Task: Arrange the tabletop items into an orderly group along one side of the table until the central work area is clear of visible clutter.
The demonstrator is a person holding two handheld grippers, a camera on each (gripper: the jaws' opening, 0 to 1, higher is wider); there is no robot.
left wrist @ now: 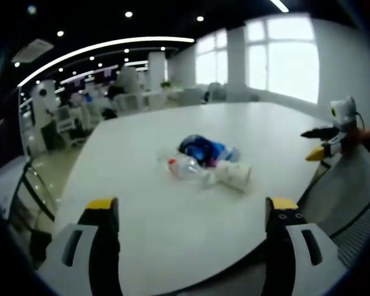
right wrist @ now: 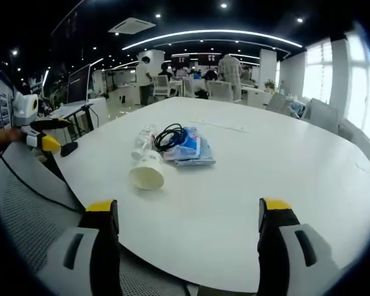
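Not started, by the look of it. Paper cup (right wrist: 147,171), plastic bottle (right wrist: 142,140), black cable (right wrist: 171,135) and blue pouch (right wrist: 190,150) sit clustered mid-desk (right wrist: 283,185). Left gripper (left wrist: 191,216) and right gripper (right wrist: 188,219) both spread, empty, well short of the pile.

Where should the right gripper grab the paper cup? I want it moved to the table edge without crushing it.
The paper cup lies on its side, open mouth toward the right gripper. Probably best to come from above and close the jaws lightly across its mid-body, away from the bottle beside it; the rim end looks stiffer.
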